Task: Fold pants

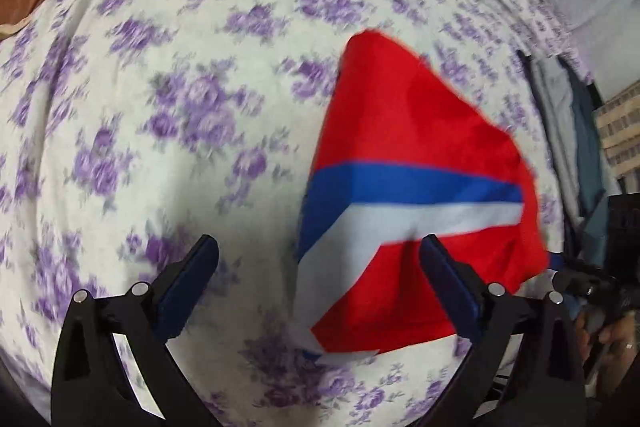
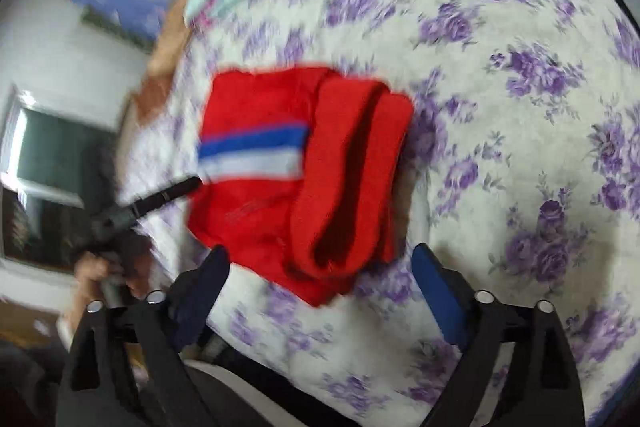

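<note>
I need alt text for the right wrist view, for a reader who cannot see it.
Folded red pants with a blue and white stripe lie on a purple-flowered bedsheet. The open right gripper hovers just before them, empty; the left gripper reaches in from the left.

The left gripper (image 1: 320, 247) is spread wide with nothing between its fingers, and the right gripper (image 2: 322, 259) is spread just as wide and just as empty. Bare hands grip both handles low down (image 2: 94, 273) (image 1: 612, 335).
</note>
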A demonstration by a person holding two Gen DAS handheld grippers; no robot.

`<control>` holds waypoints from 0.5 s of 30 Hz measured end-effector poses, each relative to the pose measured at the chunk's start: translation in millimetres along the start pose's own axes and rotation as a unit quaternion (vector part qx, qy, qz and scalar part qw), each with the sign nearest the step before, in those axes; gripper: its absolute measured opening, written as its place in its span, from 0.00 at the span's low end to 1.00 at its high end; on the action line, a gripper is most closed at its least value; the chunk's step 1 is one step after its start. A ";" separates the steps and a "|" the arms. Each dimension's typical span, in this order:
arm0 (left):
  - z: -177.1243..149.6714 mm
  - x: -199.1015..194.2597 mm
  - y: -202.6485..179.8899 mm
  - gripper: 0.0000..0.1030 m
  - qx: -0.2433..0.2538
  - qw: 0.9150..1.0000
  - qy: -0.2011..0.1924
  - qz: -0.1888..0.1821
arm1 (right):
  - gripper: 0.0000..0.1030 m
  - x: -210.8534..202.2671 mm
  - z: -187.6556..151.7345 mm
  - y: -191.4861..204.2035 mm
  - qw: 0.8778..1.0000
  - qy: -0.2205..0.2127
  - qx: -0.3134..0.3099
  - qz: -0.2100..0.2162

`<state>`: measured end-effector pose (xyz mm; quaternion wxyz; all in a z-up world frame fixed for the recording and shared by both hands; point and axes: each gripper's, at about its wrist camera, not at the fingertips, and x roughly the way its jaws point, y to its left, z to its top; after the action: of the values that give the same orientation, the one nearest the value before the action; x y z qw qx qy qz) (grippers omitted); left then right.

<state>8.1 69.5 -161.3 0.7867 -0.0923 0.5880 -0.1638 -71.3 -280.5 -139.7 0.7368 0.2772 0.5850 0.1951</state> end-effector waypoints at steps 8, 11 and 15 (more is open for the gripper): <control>22.5 43.2 -5.1 0.96 -0.028 0.995 0.068 -0.066 | 0.94 59.0 9.9 -5.8 0.998 0.013 0.046 0.038; 20.8 43.7 -9.2 0.96 -0.020 0.994 0.072 -0.075 | 0.87 62.1 7.6 1.8 0.997 0.026 0.061 0.047; 17.4 32.7 -17.3 0.85 0.006 0.993 0.075 -0.087 | 0.70 61.1 2.5 22.9 0.994 0.046 0.050 0.086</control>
<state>30.5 40.6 -179.6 0.7238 -0.1262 0.6340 -0.2413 -53.4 -226.0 -170.8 0.6750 0.3538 0.6008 0.2412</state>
